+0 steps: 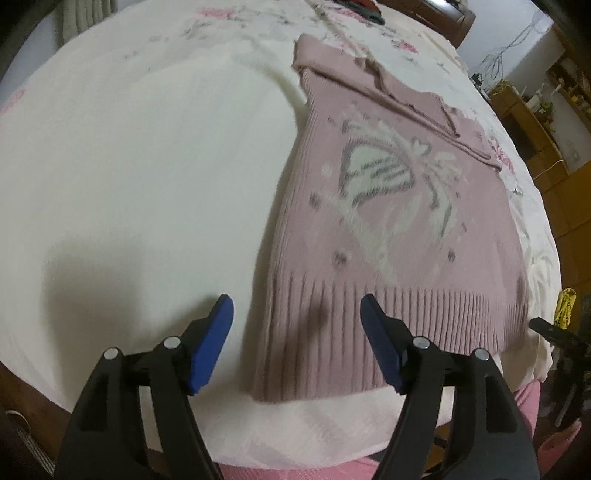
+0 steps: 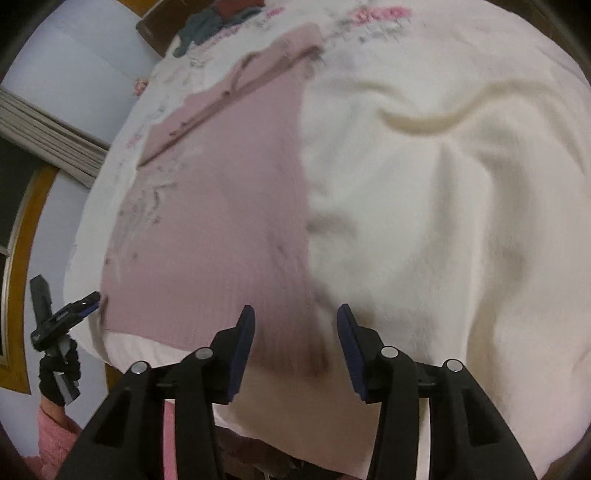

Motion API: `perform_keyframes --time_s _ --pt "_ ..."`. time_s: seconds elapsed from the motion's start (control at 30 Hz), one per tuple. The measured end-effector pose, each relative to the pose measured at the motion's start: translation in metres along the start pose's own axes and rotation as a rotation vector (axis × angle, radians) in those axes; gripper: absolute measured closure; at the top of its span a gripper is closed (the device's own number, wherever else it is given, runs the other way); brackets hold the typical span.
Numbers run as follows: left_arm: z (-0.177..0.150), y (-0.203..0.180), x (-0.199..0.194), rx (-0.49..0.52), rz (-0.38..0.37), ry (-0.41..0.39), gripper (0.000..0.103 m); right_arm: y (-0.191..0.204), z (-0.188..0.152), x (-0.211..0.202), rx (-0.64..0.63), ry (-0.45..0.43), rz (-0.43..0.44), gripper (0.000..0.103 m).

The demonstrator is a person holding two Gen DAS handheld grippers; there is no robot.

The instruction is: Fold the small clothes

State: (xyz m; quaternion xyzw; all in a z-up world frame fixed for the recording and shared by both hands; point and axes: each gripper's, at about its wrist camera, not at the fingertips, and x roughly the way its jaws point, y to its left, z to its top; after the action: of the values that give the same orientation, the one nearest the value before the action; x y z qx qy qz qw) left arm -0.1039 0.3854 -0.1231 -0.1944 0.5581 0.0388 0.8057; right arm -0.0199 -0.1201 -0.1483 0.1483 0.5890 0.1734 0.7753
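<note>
A: Pink knit sweater [image 1: 388, 206] lies flat on the white bedspread [image 1: 129, 166], hem toward the near edge, pattern side up. Sleeves look already tucked in; a folded strip shows along the collar end. Sides run straight.

B: So, by my reading, sleeve folds are done and the lengthwise fold is left?

A: That is my judgement. Body is full length, hem not yet brought toward the collar. Nothing held.

B: Fingers?

A: Left gripper [image 1: 295, 314] spread wide, blue pads [image 1: 212, 350] apart, hovering over the left hem corner, empty. Right gripper [image 2: 295, 325] also parted and empty, straddling the sweater's right edge near the hem [image 2: 221, 325].

B: What does each view add?

A: Left wrist view shows the white-and-grey knitted motif [image 1: 391, 173] clearly, plus the ribbed hem [image 1: 406, 325]. Wooden shelving [image 1: 532, 110] sits beyond the bed. Part of the other tool is at the far right edge.

B: And the right wrist view?

A: Motif is smeared by blur there. It does show the wrinkled bedspread right of the sweater, with a raised curved crease [image 2: 443, 114], and the left gripper from outside, beside the far hem corner. Dark clothes [image 2: 218, 18] lie past the collar.
</note>
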Motion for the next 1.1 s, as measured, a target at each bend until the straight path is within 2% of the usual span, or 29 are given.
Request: perform_keyframes --time_s 0.23,0.3,0.33,0.37,0.43,0.5,0.57,0.6,0.63,0.67,0.73,0.83,0.87,1.1 --pt "-0.011 0.000 0.011 0.010 -0.014 0.020 0.028 -0.003 -0.010 0.025 0.013 0.047 0.030 0.056" --pt "-0.010 -0.006 0.012 0.018 -0.077 0.039 0.029 -0.001 -0.009 0.027 0.017 0.055 0.060 0.057" --pt "-0.011 -0.009 0.013 0.011 -0.123 0.046 0.034 0.000 -0.009 0.028 0.022 0.061 0.086 0.063" --pt "-0.011 -0.011 0.013 0.006 -0.137 0.051 0.036 0.001 -0.009 0.029 0.026 0.070 0.115 0.066" --pt "-0.011 -0.012 0.017 0.004 -0.122 0.056 0.039 0.004 -0.009 0.031 0.018 0.075 0.108 0.067" --pt "-0.011 -0.010 0.019 -0.007 -0.121 0.058 0.042 0.006 -0.011 0.034 0.003 0.080 0.091 0.075" --pt "-0.013 -0.005 0.019 -0.017 -0.115 0.053 0.055 0.006 -0.011 0.034 0.006 0.085 0.109 0.087" --pt "-0.013 -0.002 0.018 -0.025 -0.113 0.051 0.061 0.005 -0.012 0.034 0.008 0.086 0.119 0.090" --pt "-0.014 0.002 0.017 -0.036 -0.124 0.051 0.074 0.005 -0.012 0.032 0.010 0.084 0.130 0.091" --pt "-0.014 0.007 0.016 -0.066 -0.168 0.055 0.086 0.006 -0.012 0.030 0.011 0.081 0.143 0.092" --pt "-0.014 0.011 0.013 -0.098 -0.214 0.046 0.087 0.007 -0.010 0.026 0.020 0.074 0.196 0.092" --pt "-0.012 0.005 0.005 -0.074 -0.229 0.026 0.088 0.010 -0.006 0.016 0.042 0.053 0.299 0.093" --pt "-0.010 0.002 0.000 -0.071 -0.256 0.016 0.088 0.012 -0.003 0.012 0.050 0.041 0.333 0.093" --pt "0.019 -0.005 -0.033 -0.100 -0.378 -0.073 0.088 0.020 0.026 -0.014 0.086 -0.030 0.464 0.093"
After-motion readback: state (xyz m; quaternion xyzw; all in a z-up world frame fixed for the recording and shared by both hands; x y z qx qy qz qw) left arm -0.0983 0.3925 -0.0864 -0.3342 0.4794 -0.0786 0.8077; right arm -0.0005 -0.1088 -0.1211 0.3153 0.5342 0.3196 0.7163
